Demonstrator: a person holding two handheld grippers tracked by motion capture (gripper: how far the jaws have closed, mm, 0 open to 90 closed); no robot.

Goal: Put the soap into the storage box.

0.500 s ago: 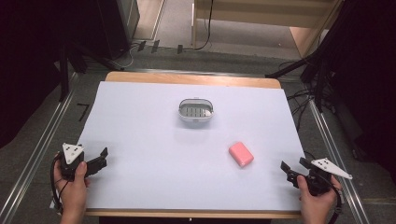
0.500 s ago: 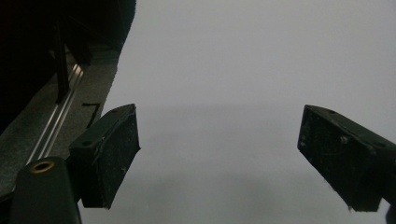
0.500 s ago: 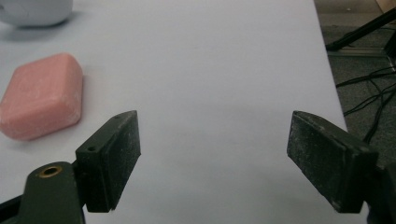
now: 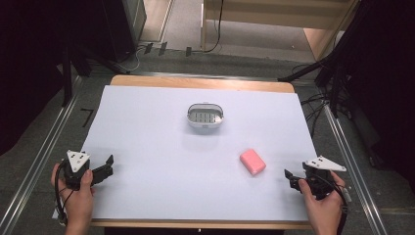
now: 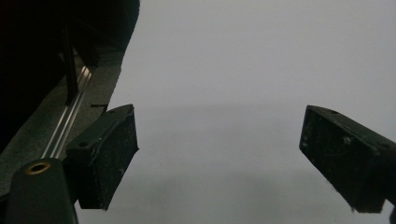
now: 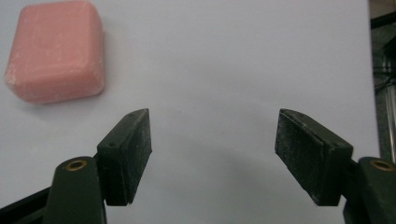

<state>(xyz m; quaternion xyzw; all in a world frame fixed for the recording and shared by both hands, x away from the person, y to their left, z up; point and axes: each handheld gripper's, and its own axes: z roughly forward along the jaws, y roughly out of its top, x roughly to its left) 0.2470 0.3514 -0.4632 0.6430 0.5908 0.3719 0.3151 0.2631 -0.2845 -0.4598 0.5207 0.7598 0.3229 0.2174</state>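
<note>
Lower left of the high view, the left gripper [image 4: 103, 167] sits in the person's left hand [image 4: 77, 193] over the white sheet [image 4: 161, 171] that covers the table, jaws spread wide with nothing between them. In the left gripper view you can see the two black pads [image 5: 108, 156] far apart over plain white surface, with the table's edge rail [image 5: 70, 121] running up the left of the frame. Lower right of the high view, the right gripper [image 4: 292, 179] is held by the right hand [image 4: 320, 205], also wide open and empty. The pink soap bar [image 4: 252, 161] lies flat on the sheet just left of that gripper, not touching it; in the right gripper view it's in the upper left corner [image 6: 55, 50], beyond the jaws. A small oval soap dish [image 4: 205, 117] with a slotted insert sits in the upper middle of the high view, well apart from the bar.
</note>
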